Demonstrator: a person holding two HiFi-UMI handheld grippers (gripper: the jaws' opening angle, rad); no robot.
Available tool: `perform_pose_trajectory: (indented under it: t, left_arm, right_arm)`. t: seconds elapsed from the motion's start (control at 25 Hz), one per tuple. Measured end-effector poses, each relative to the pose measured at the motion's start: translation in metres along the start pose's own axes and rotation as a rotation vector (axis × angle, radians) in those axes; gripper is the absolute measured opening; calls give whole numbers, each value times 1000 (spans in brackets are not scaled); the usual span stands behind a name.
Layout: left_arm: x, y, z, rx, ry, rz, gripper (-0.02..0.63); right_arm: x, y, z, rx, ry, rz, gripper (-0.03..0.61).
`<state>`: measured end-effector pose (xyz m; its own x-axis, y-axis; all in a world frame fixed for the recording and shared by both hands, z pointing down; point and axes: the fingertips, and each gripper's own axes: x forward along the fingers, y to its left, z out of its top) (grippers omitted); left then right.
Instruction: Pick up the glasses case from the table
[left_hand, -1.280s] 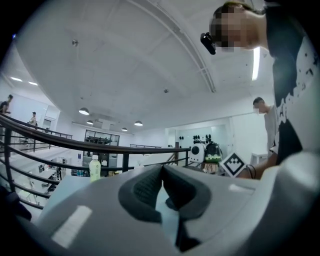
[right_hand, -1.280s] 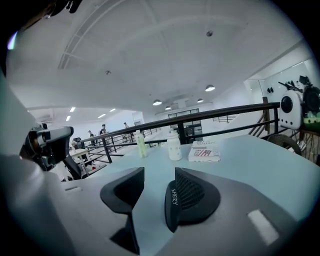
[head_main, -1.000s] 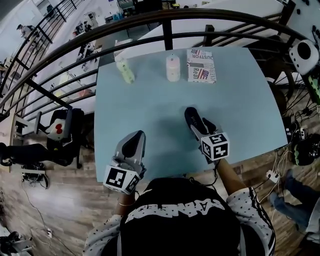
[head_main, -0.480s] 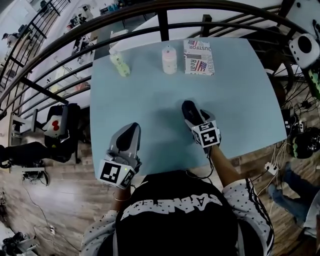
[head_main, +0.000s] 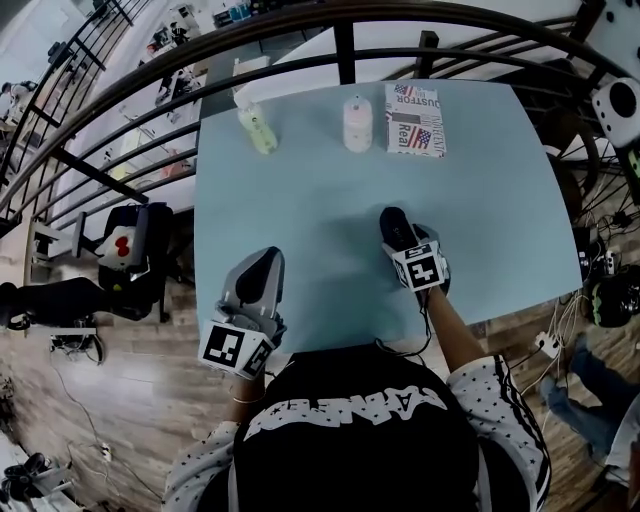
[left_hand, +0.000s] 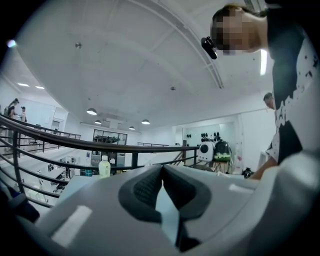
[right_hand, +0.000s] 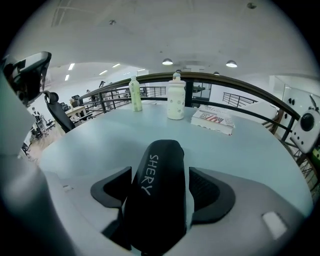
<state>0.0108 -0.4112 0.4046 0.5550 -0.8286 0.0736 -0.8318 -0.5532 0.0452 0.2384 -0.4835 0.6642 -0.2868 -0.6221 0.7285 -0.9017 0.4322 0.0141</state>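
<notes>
Right gripper (head_main: 402, 240) spread wide around glasses case (right_hand: 157, 182), no grip on it.
Jaws have just been opening. The black case sits between the pads with a slim gap each side, and it looks to be lying on the table (head_main: 300, 180) near the front right edge. Left gripper (left_hand: 162, 172) is pressed together, empty, at the near left edge. Risks: the shell looks smooth and rounded, so a squeeze high on the curve could squirt it forward. Pads seem to sit at its near end, so on a lift the far end may droop and twist free. Table edge is close, so a nudge could knock it off.
</notes>
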Motion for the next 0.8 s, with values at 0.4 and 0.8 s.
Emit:
perform_pose_trajectory:
  t: [0.4,0.8]
  left_arm:
    - [-12,13,2,-18,-14,22,0]
    - [-19,30,6,-2,-30,44,0]
  right_arm:
    - [4,6,-8,-10,52,-5,373]
    - [8,8,-2,32,52,4,367]
